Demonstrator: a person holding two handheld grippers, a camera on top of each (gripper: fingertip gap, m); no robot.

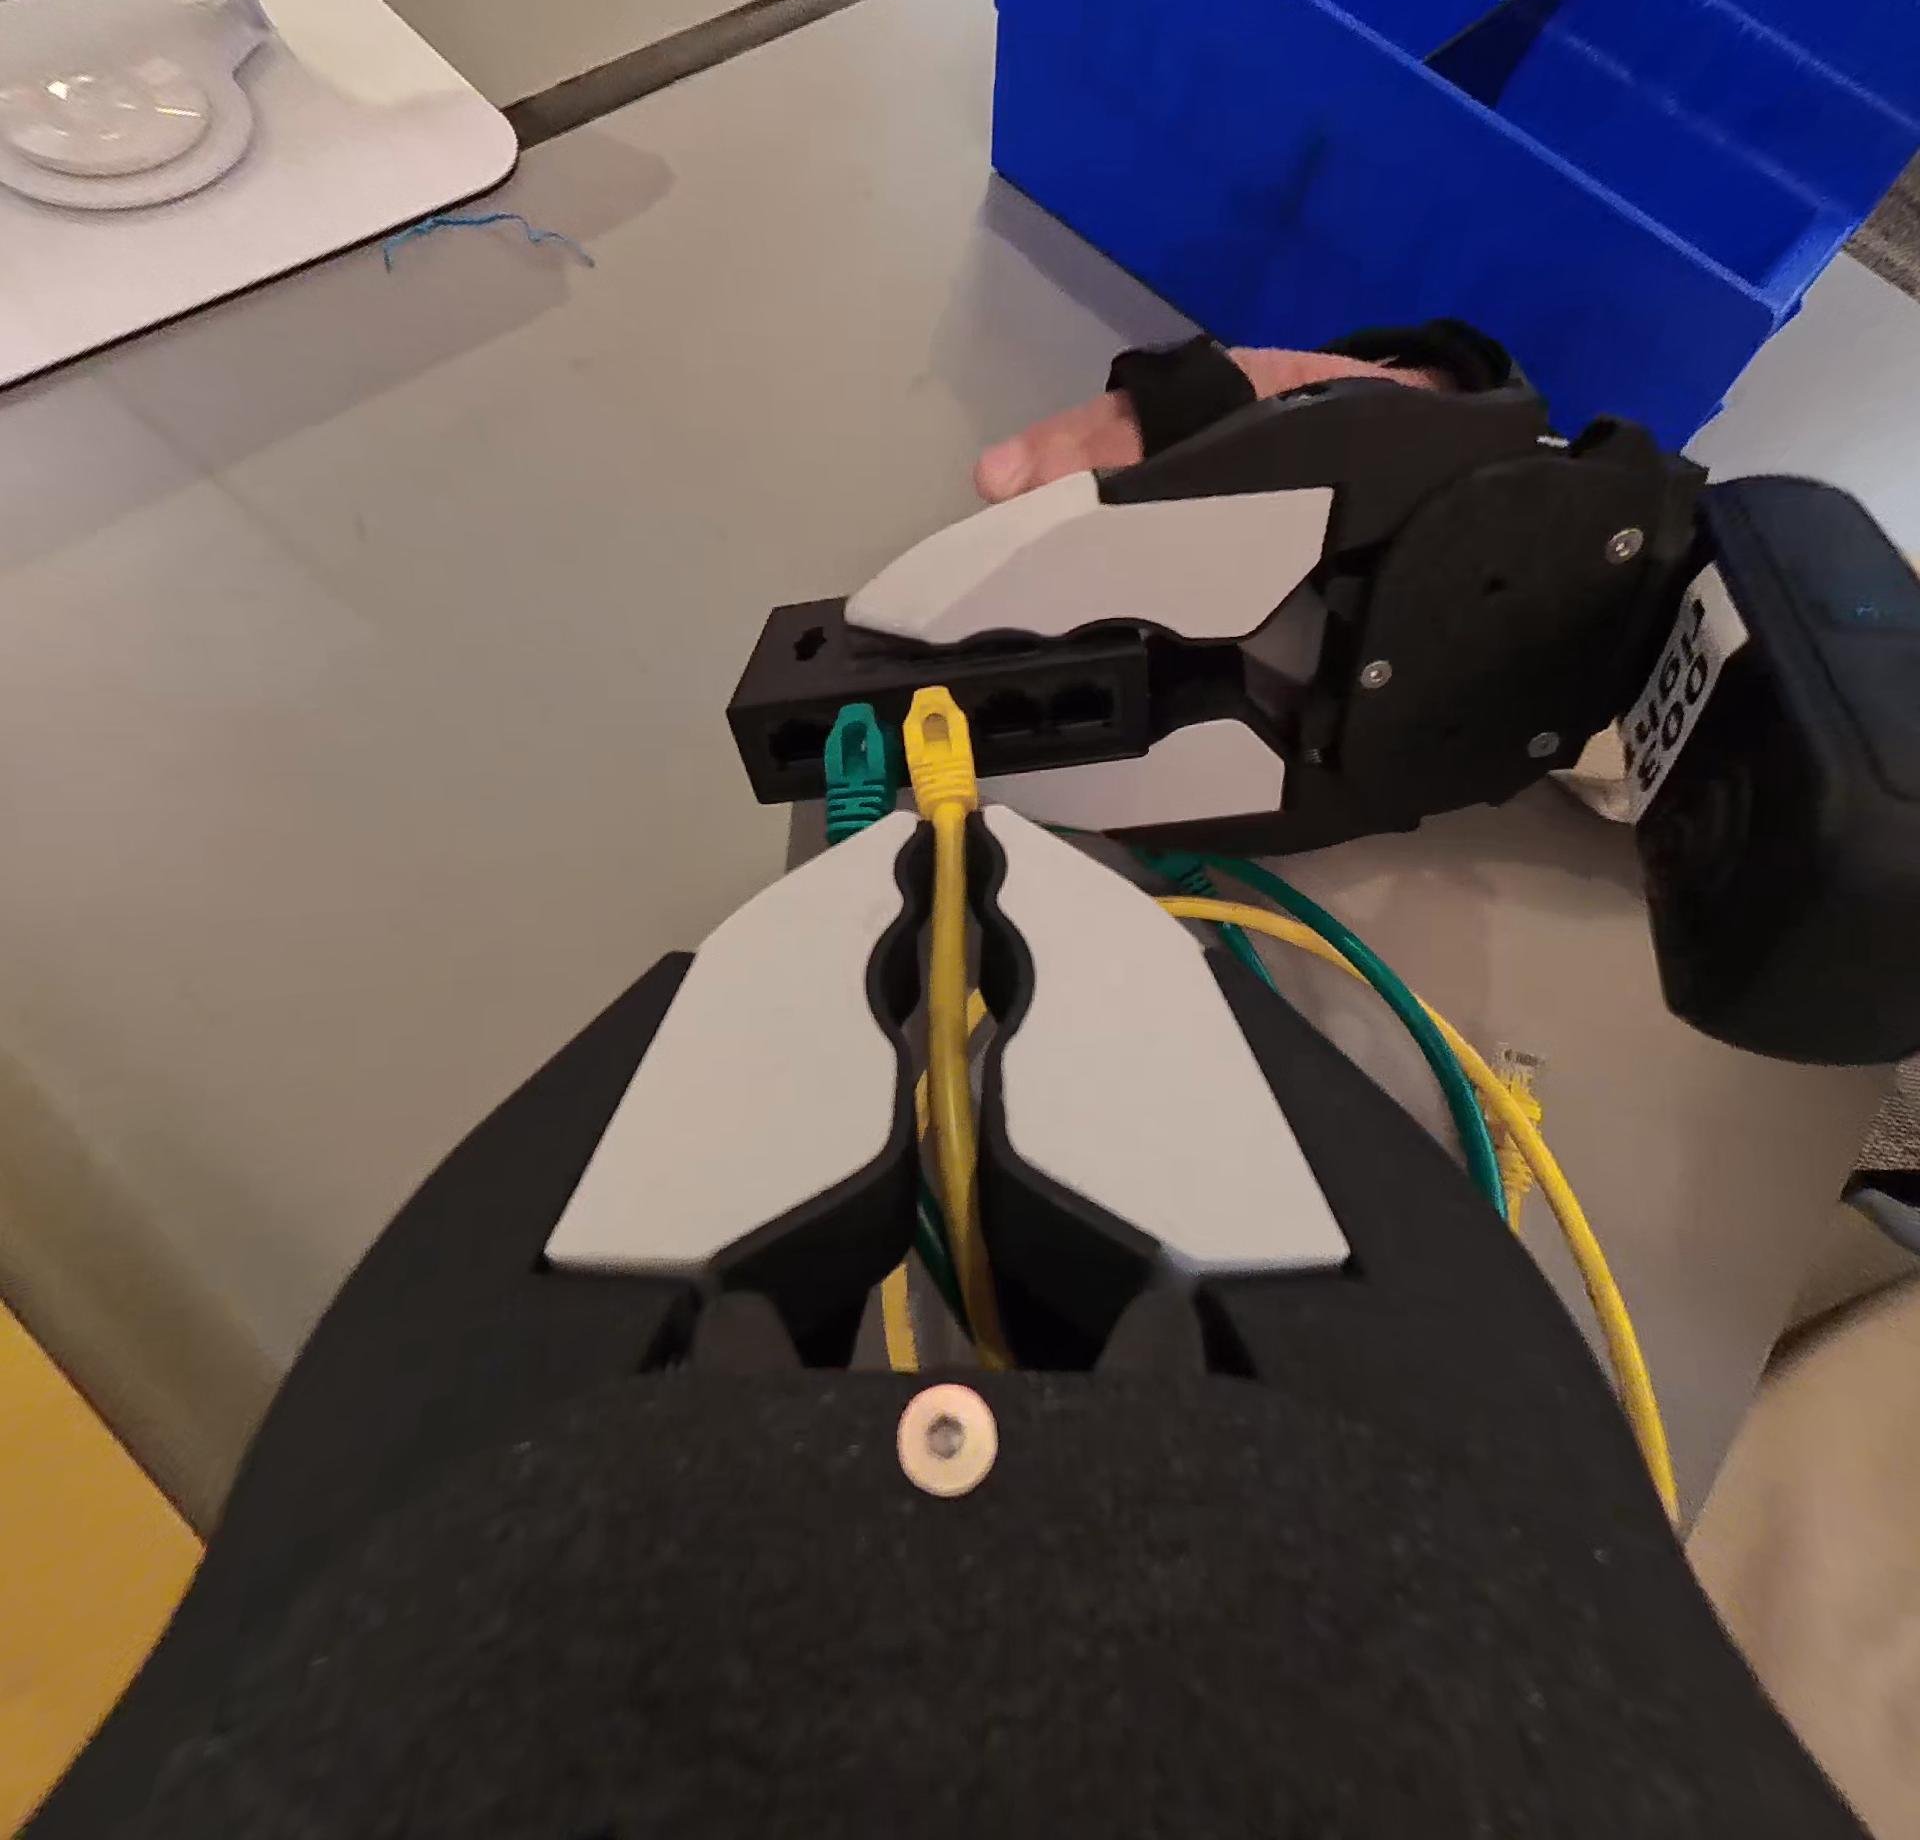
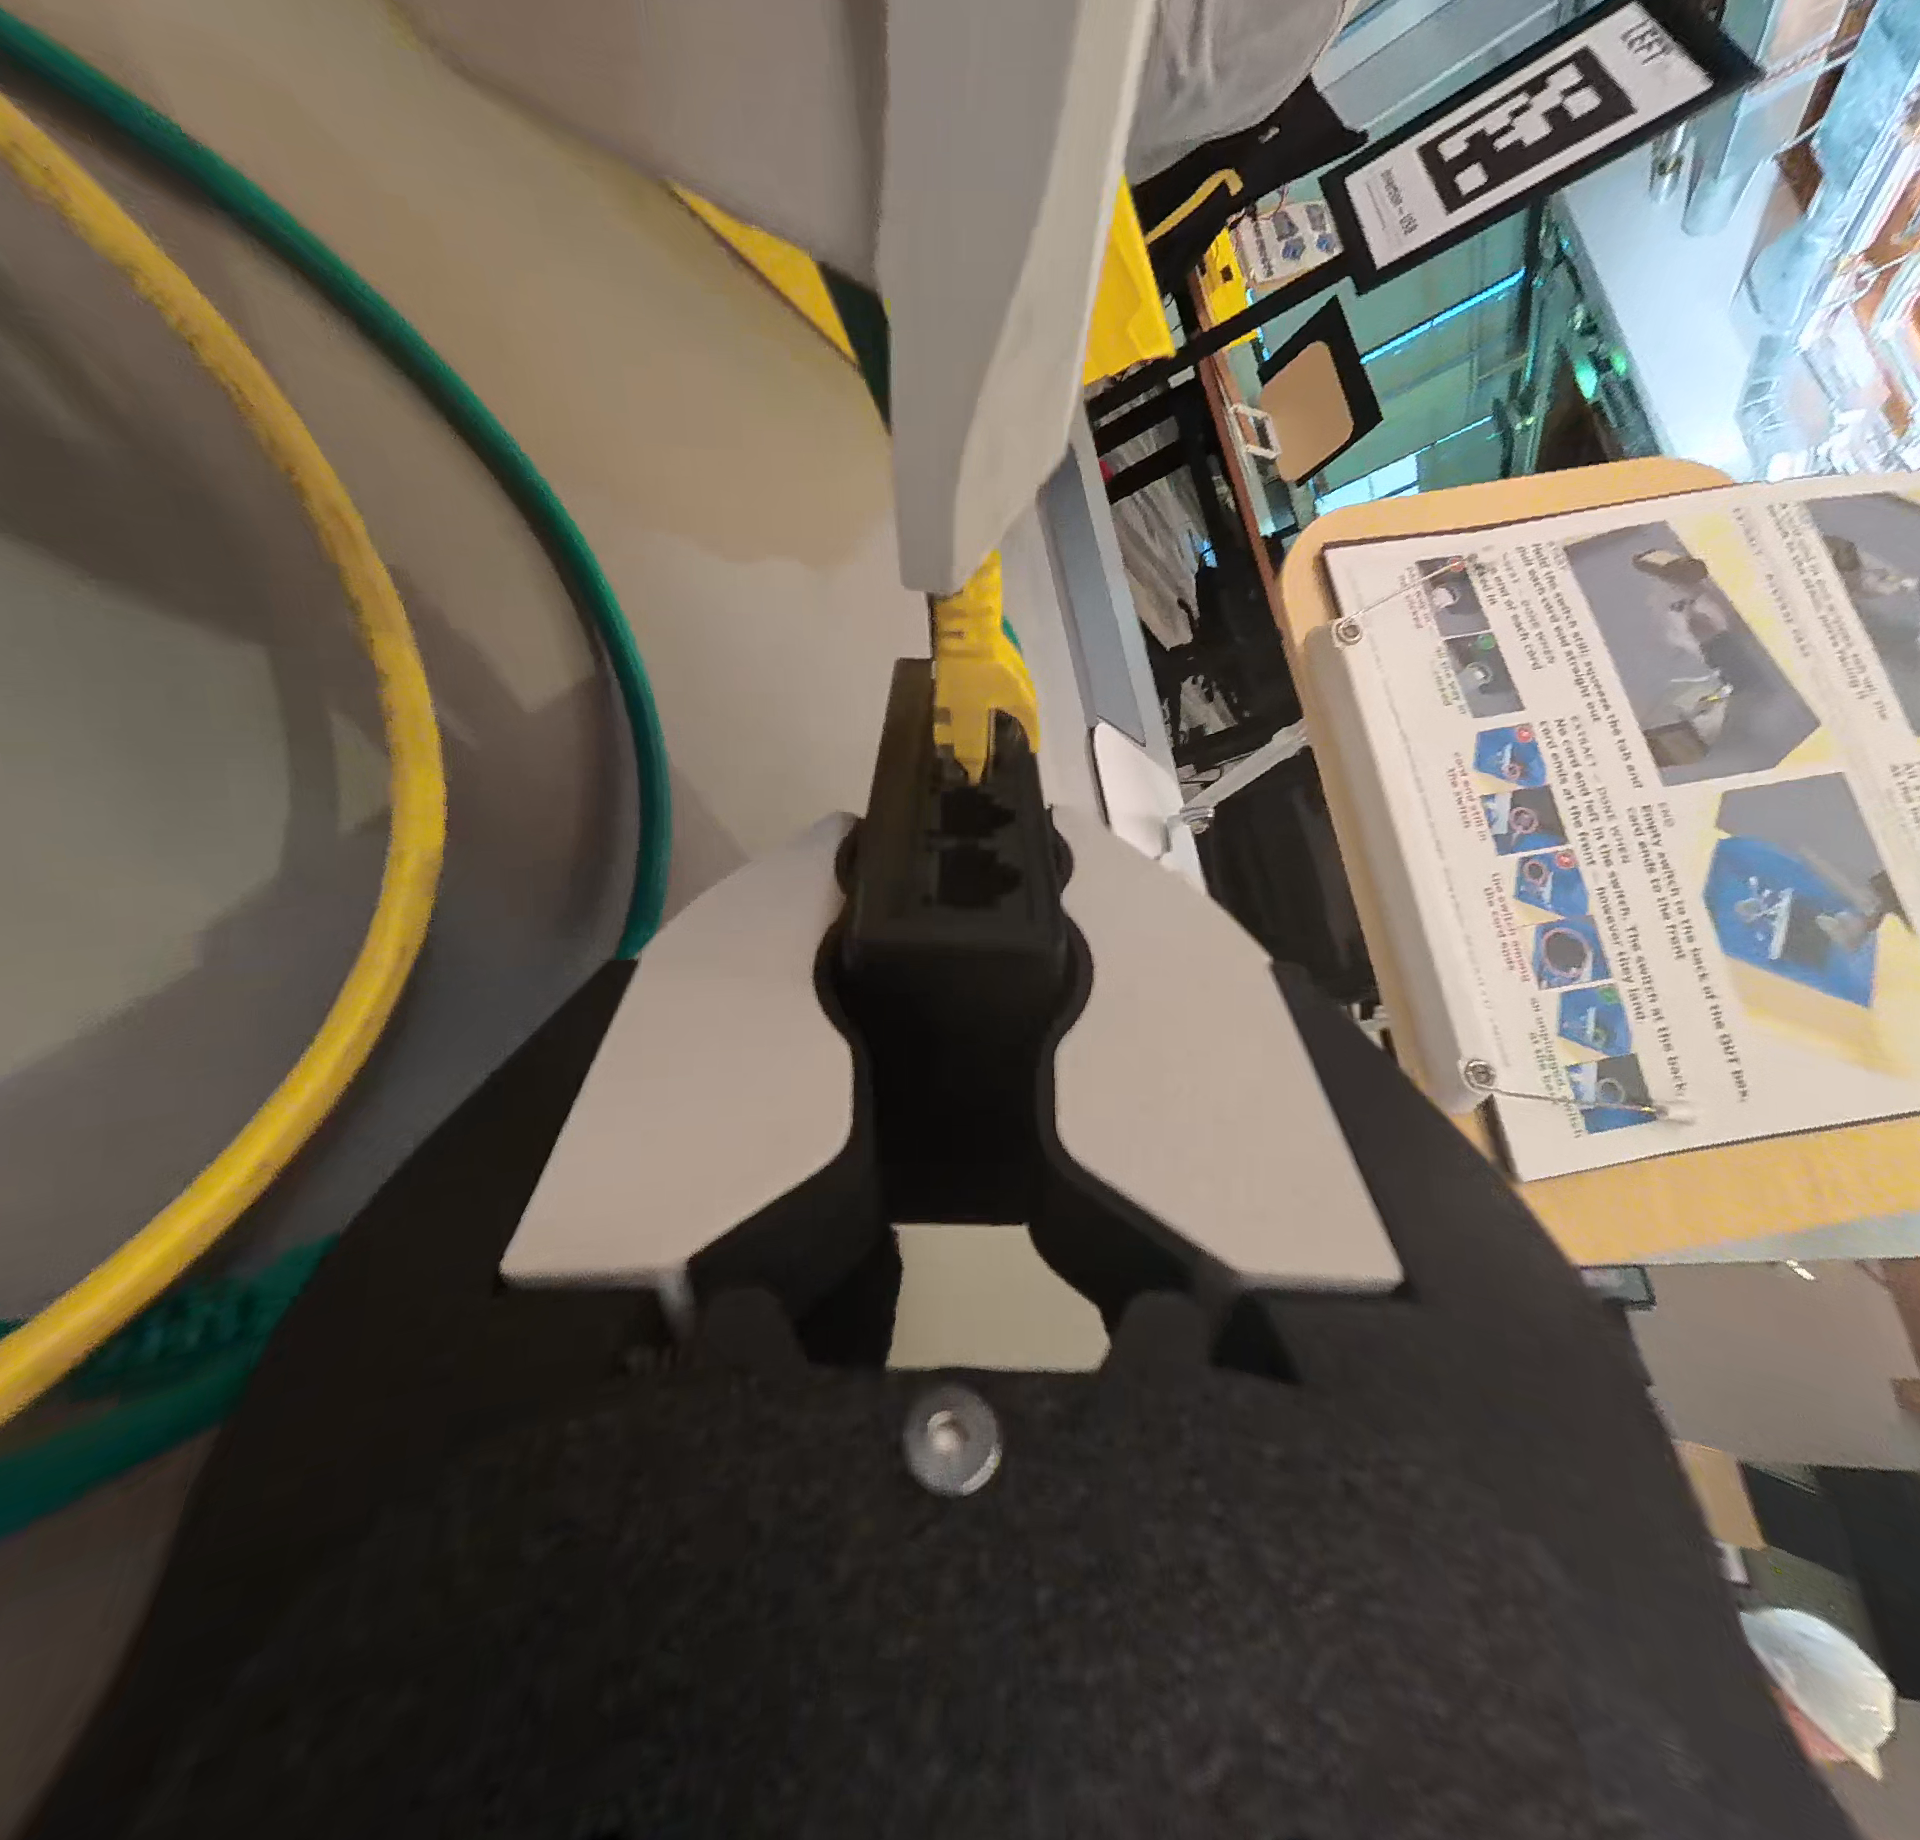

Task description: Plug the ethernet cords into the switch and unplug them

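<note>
A small black switch [image 1: 935, 710] sits on the grey table with its ports facing me. A green cord's plug [image 1: 858, 751] sits in the second port from the left. The yellow cord's plug [image 1: 938, 741] is in the port beside it. My left gripper [image 1: 948, 822] is shut on the yellow cord [image 1: 951, 1011] just behind its plug. My right gripper [image 1: 1049, 689] comes in from the right and is shut on the switch, one finger above and one below. In the right wrist view the right gripper [image 2: 951, 855] clamps the switch's end [image 2: 956, 917], with the yellow plug [image 2: 977, 658] beyond.
A blue divided bin [image 1: 1455, 149] stands at the back right. A white stand base [image 1: 208, 149] is at the back left. Loose green and yellow cord loops [image 1: 1455, 1084] lie to the right. A sheet of pictures [image 2: 1662, 834] lies on a wooden surface.
</note>
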